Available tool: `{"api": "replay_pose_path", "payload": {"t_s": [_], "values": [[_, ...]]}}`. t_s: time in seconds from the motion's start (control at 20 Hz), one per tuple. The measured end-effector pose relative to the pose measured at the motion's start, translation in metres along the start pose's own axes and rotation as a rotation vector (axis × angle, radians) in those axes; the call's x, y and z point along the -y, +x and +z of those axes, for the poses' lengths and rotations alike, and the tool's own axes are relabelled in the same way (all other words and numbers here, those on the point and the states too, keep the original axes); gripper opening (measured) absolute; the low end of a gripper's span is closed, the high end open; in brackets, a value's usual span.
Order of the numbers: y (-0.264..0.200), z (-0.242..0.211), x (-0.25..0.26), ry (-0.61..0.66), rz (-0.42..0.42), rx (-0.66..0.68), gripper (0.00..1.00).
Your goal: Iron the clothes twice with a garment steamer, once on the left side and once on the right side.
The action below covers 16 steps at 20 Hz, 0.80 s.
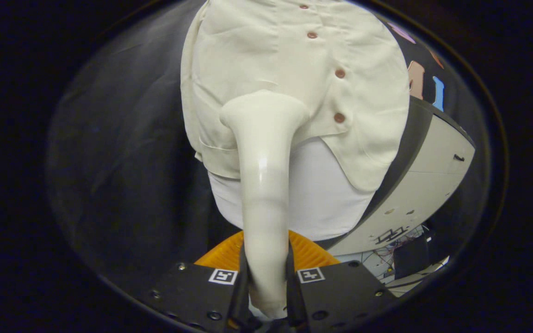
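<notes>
Gripper view: steamer (266, 185) stands straight up between the fingers, its wide head laid against the shirt (294, 83) just above the hem; we're on the lower part of the garment, to the side of the button row (339, 74)
Tongs: tongs (266, 282) clamped on the steamer's handle, both fingers pressing its sides; grip looks square, no tilt that I can see
Shirt: pale, buttoned, hanging in front of the dark booth cloth; a white under-layer (322, 199) shows below the hem; whether that is a form or a second garment, cannot tell
Step in hand: by my reading, one pass along one side of the buttons; the other side remains to be covered
How to do it well: keep the head flat and lightly touching the cloth; travel slowly in one straight line along the panel; stay off the buttons; hold the handle firm so it doesn't twist
Surroundings: pale panel with a dark edge (433, 175) beside the shirt; orange ribbed part (222, 254) just behind the fingers
Containers: none to report; nothing holding anything else
</notes>
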<state>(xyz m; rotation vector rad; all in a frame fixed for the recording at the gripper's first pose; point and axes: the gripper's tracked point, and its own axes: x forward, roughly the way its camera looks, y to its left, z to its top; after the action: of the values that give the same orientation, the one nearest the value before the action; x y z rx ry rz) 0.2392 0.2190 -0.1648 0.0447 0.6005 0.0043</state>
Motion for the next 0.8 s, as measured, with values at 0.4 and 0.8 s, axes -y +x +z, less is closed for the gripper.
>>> {"api": "replay_pose_path", "payload": {"t_s": [0.4,0.8], "values": [[-0.086,0.053,0.016,-0.033,0.035,0.138,0.33],[-0.147,0.201,0.071,0.019,-0.056,0.418,0.32]]}}
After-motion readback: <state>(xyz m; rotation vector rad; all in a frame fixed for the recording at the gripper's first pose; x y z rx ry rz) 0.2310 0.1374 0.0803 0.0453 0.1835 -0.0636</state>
